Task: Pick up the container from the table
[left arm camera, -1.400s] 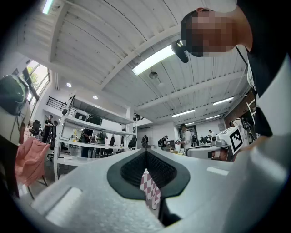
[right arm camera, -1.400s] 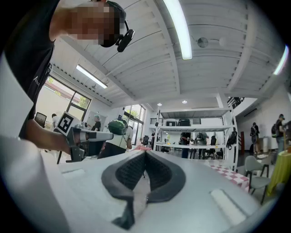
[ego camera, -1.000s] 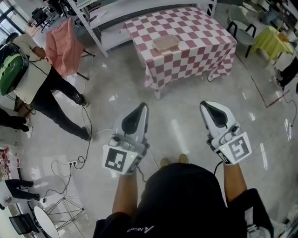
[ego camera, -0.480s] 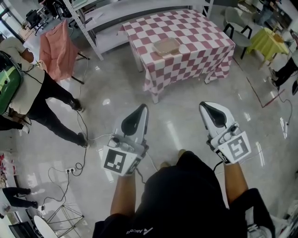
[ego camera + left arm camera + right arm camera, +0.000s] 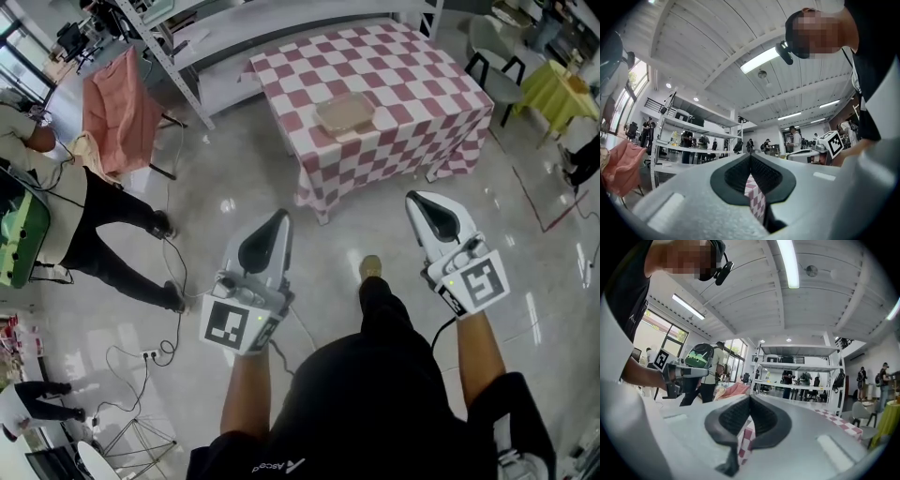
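Note:
The container [image 5: 345,112], a shallow clear box with a tan lid, lies on the table [image 5: 412,103] under a red-and-white checked cloth, far ahead in the head view. My left gripper [image 5: 277,219] and right gripper [image 5: 419,199] are held side by side over the floor, well short of the table, both pointing towards it. Each is shut with nothing between the pads. In the left gripper view the left gripper [image 5: 750,157] shows only a sliver of checked cloth below its closed tips. The right gripper [image 5: 750,398] in its own view shows the same. The container is hidden in both gripper views.
A person [image 5: 84,216] stands at the left by a rack draped with pink cloth [image 5: 112,98]. White shelving [image 5: 216,37] runs behind the table. Cables and a power strip [image 5: 150,354] lie on the glossy floor. A chair [image 5: 502,80] and a yellow-green table [image 5: 555,80] stand at the right.
The person holding the grippers has stepped forward, a foot now showing ahead. Both shut grippers have come nearer the table, which sits lower and larger in the head view.

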Demonstrator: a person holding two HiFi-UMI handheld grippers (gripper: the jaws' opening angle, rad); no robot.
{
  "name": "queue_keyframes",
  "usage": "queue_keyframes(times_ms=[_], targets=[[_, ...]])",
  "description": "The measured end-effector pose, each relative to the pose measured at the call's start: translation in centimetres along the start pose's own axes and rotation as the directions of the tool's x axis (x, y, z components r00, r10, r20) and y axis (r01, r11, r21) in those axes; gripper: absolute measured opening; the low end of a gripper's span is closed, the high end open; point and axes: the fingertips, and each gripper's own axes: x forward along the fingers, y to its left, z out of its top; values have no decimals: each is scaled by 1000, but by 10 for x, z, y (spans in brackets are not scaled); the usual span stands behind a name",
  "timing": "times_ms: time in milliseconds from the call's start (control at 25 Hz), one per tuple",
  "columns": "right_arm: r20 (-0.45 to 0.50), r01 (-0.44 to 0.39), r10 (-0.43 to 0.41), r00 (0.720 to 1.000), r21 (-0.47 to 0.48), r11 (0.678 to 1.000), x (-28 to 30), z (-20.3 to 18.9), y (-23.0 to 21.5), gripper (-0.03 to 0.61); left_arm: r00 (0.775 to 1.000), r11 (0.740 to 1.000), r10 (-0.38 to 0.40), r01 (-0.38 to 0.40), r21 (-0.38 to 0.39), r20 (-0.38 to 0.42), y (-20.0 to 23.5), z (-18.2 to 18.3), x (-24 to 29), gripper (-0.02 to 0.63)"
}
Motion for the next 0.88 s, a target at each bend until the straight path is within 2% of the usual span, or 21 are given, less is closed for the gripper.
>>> queue_keyframes(times_ms=[240,480,720,880], targets=[[-60,-6,6,998,14,1000,63,-46,-55,3,998,998,56,-56,38,10,44,-26,47,9],[-147,-31,38,988,51,998,137,-93,-143,3,991,989,132,-133,68,19,93,-40,141,9],[-264,-77,109,958,130,989,197,-146,-202,3,984,982,176,-176,69,11,128,-58,201,9],[-332,-97,162,929,203,974,222,-178,-217,3,983,981,181,-179,69,-14,139,-66,217,9]])
